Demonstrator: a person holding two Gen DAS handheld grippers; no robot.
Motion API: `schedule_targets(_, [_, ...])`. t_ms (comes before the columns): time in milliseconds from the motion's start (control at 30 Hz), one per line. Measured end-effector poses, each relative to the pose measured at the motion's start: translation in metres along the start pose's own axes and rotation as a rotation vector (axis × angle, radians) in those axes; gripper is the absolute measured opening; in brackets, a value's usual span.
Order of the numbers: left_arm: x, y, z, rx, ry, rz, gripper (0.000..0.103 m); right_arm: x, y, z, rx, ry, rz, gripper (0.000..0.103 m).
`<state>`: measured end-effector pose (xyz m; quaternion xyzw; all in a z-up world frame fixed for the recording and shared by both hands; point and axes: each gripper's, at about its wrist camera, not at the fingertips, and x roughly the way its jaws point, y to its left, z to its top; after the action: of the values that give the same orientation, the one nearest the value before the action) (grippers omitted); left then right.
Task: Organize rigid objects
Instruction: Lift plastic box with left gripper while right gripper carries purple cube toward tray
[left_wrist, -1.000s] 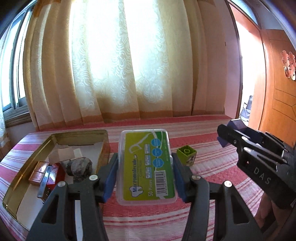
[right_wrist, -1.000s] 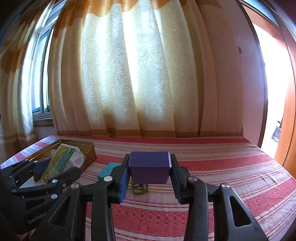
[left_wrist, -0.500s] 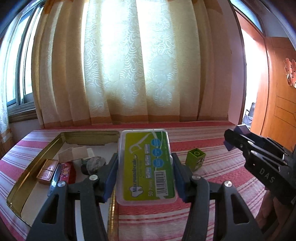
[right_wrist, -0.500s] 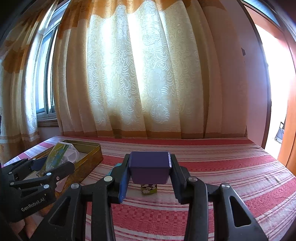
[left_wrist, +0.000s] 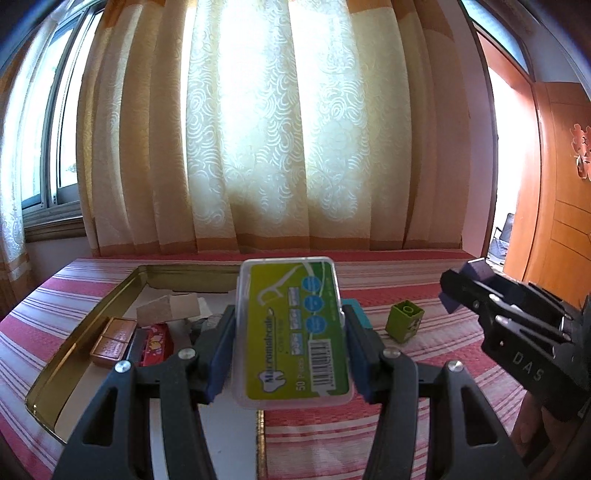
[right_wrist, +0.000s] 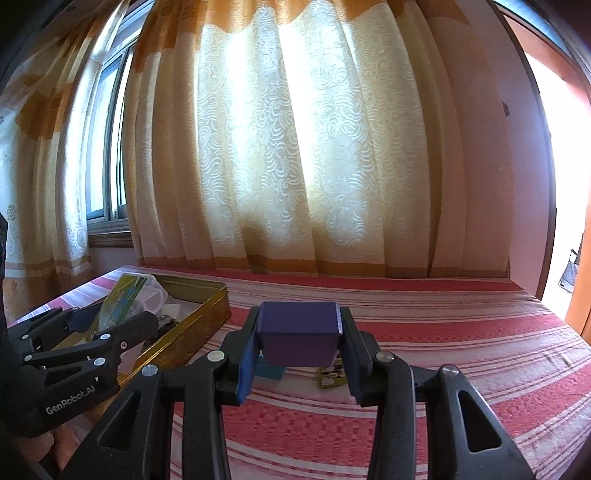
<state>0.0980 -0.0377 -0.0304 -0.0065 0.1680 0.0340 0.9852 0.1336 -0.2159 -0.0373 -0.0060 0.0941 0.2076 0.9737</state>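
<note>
Two tongs, each clamped on one item, above a red striped cloth.

Left gripper clamps one clear floss-pick box, label partly legible, "50 Pieces", over the gold tin; tin contents part hidden. Right gripper clamps one purple block, hiding much of one teal piece and one green block.

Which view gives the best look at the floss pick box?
The left wrist view: the floss pick box faces the camera, label readable, clamped in the left gripper. The right wrist view shows it only edge-on, above the gold tin.
</note>
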Motion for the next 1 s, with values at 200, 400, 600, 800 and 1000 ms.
schedule_targets(200, [-0.003, 0.006, 0.000, -0.010, -0.008, 0.007, 0.054, 0.000, 0.008, -0.001, -0.006, -0.004, 0.020, 0.042])
schedule_targets(400, [-0.005, 0.012, 0.000, -0.022, -0.017, 0.009, 0.054, 0.001, 0.014, -0.001, -0.012, -0.005, 0.038, 0.042])
schedule_targets(600, [-0.006, 0.019, -0.001, -0.026, -0.015, 0.016, 0.054, 0.004, 0.022, -0.001, -0.024, 0.005, 0.050, 0.042])
schedule_targets(800, [-0.007, 0.027, -0.001, -0.035, -0.018, 0.024, 0.054, 0.005, 0.033, -0.002, -0.038, 0.006, 0.070, 0.042])
schedule_targets(1000, [-0.008, 0.035, -0.002, -0.043, -0.018, 0.032, 0.054, 0.006, 0.042, -0.002, -0.047, 0.008, 0.085, 0.042])
